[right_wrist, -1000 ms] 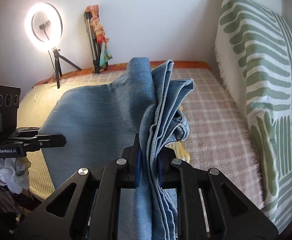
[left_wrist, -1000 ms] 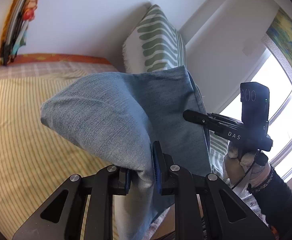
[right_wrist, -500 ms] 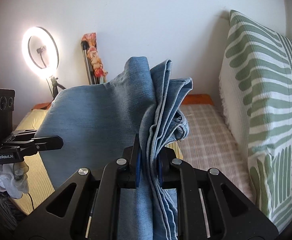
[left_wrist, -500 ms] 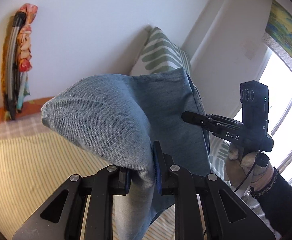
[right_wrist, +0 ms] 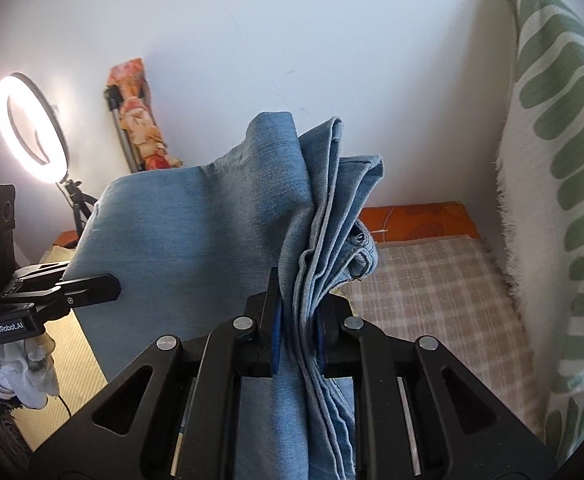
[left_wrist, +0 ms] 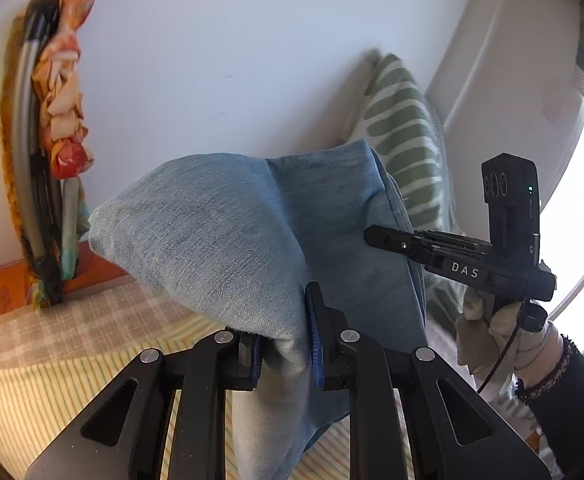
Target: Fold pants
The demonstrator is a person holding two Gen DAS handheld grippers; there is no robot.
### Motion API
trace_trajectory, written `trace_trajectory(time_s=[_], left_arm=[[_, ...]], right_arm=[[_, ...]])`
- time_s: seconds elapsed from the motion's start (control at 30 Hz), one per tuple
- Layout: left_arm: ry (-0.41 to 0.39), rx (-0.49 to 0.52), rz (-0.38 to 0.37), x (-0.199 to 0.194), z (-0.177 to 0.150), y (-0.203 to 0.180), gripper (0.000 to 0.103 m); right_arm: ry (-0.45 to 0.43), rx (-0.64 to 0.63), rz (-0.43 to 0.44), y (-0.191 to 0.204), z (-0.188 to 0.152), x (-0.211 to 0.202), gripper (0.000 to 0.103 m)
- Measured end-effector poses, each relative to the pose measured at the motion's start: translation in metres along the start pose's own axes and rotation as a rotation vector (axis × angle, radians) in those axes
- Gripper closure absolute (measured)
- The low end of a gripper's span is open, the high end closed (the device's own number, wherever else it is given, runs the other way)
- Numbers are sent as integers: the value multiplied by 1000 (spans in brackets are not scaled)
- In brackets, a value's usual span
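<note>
Pants (left_wrist: 251, 236) now hang higher above the bed (right_wrist: 432, 284) than a second ago, with more wall behind them. The left hand-held gripper (left_wrist: 285, 350) is clamped on a folded denim edge, and the right hand-held gripper (right_wrist: 296, 334) pinches the bunched layers. Both gloved hands hold them level, side by side, fingers pointing toward the wall.

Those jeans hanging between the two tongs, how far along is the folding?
Partway, I would judge. The jeans already look doubled over: several layered edges bunch where the right tongs clamp them. In hand now: the left tongs pinch the other end, and the denim hangs in the air between both, above the bed. Left to do: lay them down flat and probably fold once more.
</note>
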State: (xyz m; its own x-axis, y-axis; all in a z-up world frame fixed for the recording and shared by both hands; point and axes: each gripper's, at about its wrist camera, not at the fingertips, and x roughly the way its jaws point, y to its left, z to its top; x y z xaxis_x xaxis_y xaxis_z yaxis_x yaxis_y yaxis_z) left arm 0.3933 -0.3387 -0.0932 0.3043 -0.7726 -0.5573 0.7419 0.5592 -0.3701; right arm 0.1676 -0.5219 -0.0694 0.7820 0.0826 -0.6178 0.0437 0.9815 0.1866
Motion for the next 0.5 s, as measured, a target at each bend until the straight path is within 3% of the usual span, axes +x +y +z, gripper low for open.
trace_trajectory(time_s=[0.13,0.3,0.37,0.43,0.5], left_arm=[[18,-14,26,27,6,20,87],[41,36,129,52,11,33,86],[58,23,163,58,11,41,86],[65,-7,170,60,10,47,86],[59,-16,197,56,8,51,86]], right_arm=[[34,0,-10,-12,4,41,89],[81,-36,-62,-20,8,85,88],[101,-44,-119,-21,8,96,83],[126,-30,-178,-24,8,105,68],[113,-26,-207,-25,9,105,65]])
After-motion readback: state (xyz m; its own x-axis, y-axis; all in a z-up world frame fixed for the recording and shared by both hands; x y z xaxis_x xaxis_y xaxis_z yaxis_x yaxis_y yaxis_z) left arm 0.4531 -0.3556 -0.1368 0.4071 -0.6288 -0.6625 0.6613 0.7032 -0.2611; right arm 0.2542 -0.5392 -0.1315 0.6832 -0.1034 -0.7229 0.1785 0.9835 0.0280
